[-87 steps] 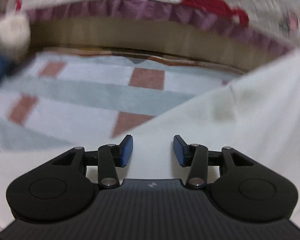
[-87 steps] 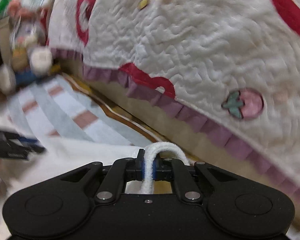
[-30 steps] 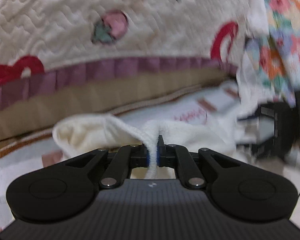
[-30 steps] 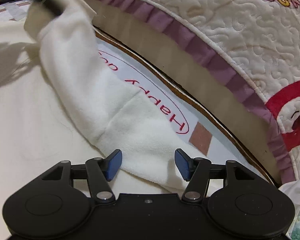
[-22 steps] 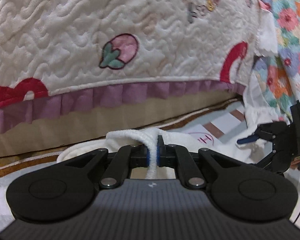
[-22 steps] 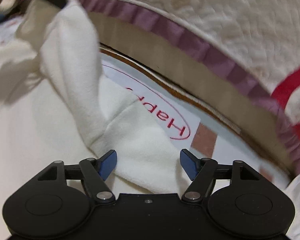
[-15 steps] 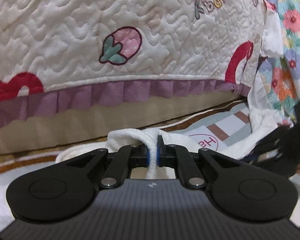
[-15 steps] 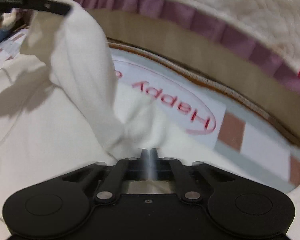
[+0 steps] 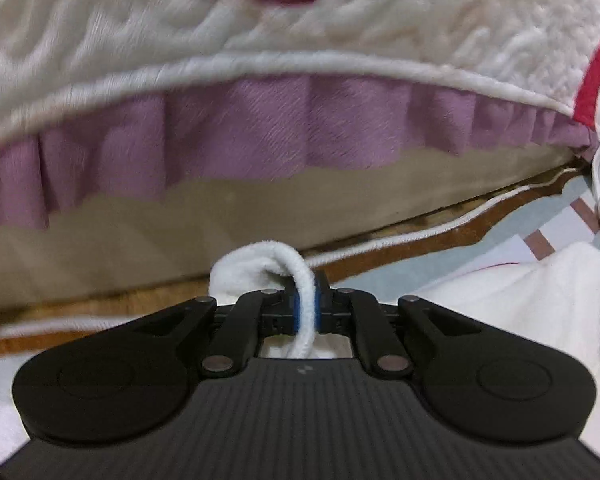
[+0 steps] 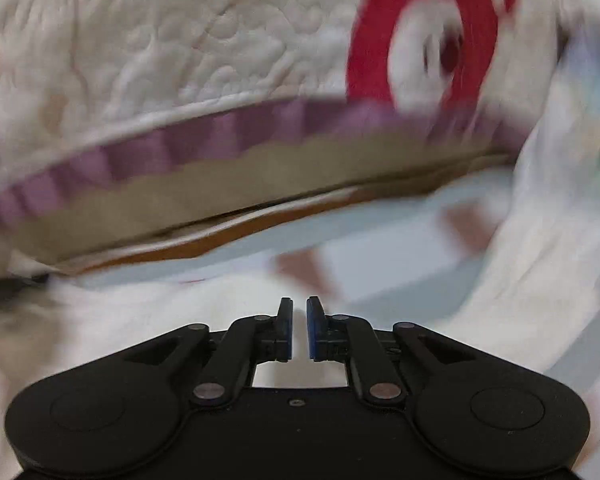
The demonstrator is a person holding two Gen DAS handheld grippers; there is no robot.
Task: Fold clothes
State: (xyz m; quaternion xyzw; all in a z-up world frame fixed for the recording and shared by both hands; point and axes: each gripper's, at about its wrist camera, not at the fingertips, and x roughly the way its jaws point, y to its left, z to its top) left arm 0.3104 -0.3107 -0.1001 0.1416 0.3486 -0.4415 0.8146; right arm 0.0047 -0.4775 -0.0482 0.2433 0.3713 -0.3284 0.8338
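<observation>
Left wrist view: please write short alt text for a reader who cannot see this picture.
The left gripper is shut on a fold of white fleece garment, which loops up out of its blue pads. Behind it hangs a cream quilted bedspread with a purple frill, above a patterned mat.

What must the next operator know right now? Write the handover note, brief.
Left gripper: shut on a looped fold of the white garment, held up close in front of the quilt.
Right gripper: low over the garment, jaws almost together with a thin slit. The view is blurred, so I cannot tell whether cloth is pinched.
Garment: the rest lies on the checked mat beside the quilt's purple frill.
Done: one edge is gathered in the left gripper.
Left: confirm the right grip, lay the fold over and flatten it. How many folds are finished does not show.
</observation>
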